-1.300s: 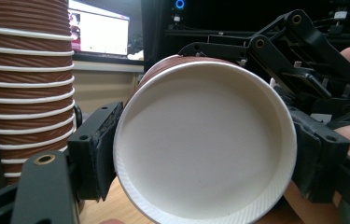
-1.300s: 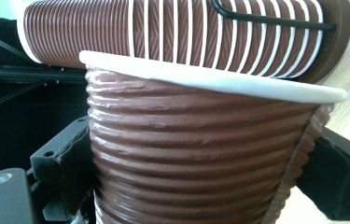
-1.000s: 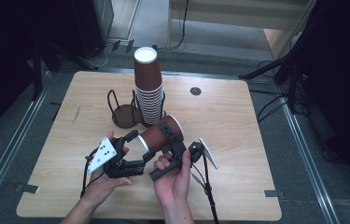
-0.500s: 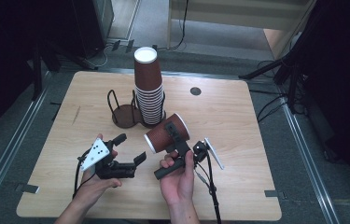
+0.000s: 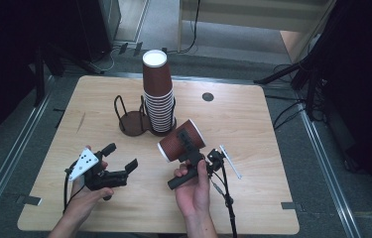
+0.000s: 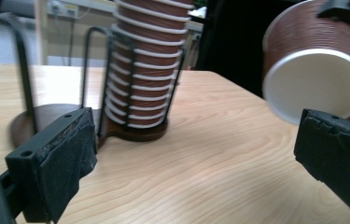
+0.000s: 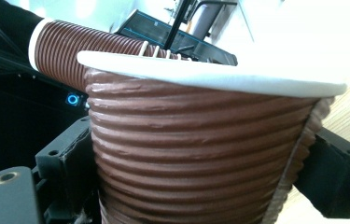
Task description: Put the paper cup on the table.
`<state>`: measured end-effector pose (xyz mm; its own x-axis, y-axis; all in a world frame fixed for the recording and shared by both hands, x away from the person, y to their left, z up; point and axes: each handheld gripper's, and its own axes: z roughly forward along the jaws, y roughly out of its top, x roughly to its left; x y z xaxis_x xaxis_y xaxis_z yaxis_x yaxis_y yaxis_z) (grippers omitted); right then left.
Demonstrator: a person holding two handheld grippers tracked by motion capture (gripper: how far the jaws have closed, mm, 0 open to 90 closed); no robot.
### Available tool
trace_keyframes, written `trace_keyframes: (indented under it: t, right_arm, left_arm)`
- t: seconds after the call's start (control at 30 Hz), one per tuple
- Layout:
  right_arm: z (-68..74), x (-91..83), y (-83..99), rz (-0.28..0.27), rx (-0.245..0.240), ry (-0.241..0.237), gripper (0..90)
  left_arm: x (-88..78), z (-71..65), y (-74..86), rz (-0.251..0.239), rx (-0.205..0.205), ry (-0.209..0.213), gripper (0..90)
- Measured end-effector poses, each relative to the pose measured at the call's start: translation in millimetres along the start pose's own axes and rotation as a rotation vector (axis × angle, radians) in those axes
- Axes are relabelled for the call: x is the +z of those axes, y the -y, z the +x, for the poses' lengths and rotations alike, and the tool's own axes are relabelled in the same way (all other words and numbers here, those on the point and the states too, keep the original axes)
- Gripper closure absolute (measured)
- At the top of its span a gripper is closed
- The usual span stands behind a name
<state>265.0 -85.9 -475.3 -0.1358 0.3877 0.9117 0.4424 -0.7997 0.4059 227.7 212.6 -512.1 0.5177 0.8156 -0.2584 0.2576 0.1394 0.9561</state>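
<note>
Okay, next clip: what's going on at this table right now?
A person works at a wooden table with a gripper in each hand. The right gripper is clamped on a single brown paper cup, held tilted above the table. The left gripper has just opened its jaws, which stand wide with nothing between them, off to the side of the cup. Behind them a tall stack of brown cups sits upside down in one side of a wire cup holder; its other side is empty.
</note>
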Motion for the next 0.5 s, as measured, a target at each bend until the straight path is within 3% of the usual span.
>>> trace_keyframes:
  t: [0.4, 0.5]
  right_arm:
    - [-2.5, -2.9, -9.9, -0.046, -0.142, 0.03, 11.5]
    - [-2.4, -3.3, -10.7, -0.046, -0.183, 0.044, 11.5]
  left_arm:
    - [-16.5, 33.5, 5.0, 0.017, -0.036, -0.116, 0.1]
    - [-21.7, 39.9, 7.5, 0.027, -0.019, -0.146, 0.0]
